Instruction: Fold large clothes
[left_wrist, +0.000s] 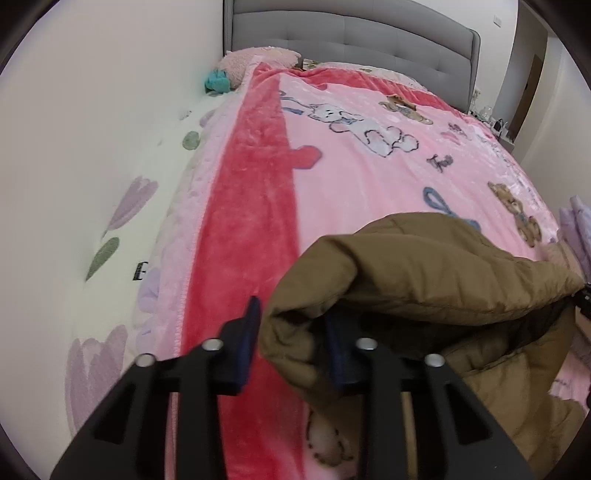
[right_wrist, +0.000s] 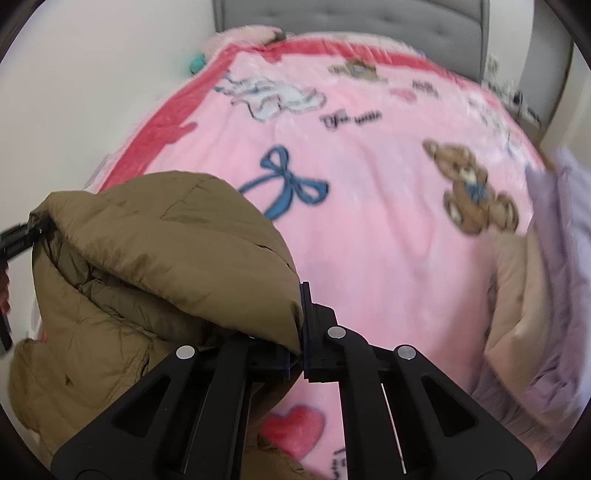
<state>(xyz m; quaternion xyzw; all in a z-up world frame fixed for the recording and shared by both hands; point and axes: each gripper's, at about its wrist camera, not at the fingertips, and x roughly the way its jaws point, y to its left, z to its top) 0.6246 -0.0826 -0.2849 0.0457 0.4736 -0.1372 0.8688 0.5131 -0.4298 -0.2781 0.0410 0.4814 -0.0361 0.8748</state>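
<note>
Over the near end of the pink blanket (left_wrist: 369, 177) you hold the brown jacket (left_wrist: 424, 273) by one edge: left gripper (left_wrist: 291, 343) clamps a thick fold, right gripper (right_wrist: 301, 339) pinches thin fabric. It looks puffy, soft and slippery, so grip hems and seams.

Your left wrist camera sits just behind the left gripper (left_wrist: 291, 343), low over the foot end of the bed, and it looks steeply down and forward along the pink blanket (left_wrist: 369, 177) to the grey headboard (left_wrist: 351, 37), with the white wall close on its left. Your right wrist camera looks the same way from behind the right gripper (right_wrist: 301, 332), a little more to the right. Both views share the blanket, the headboard and the brown padded jacket (right_wrist: 166, 240), which is very near to each lens.
</note>
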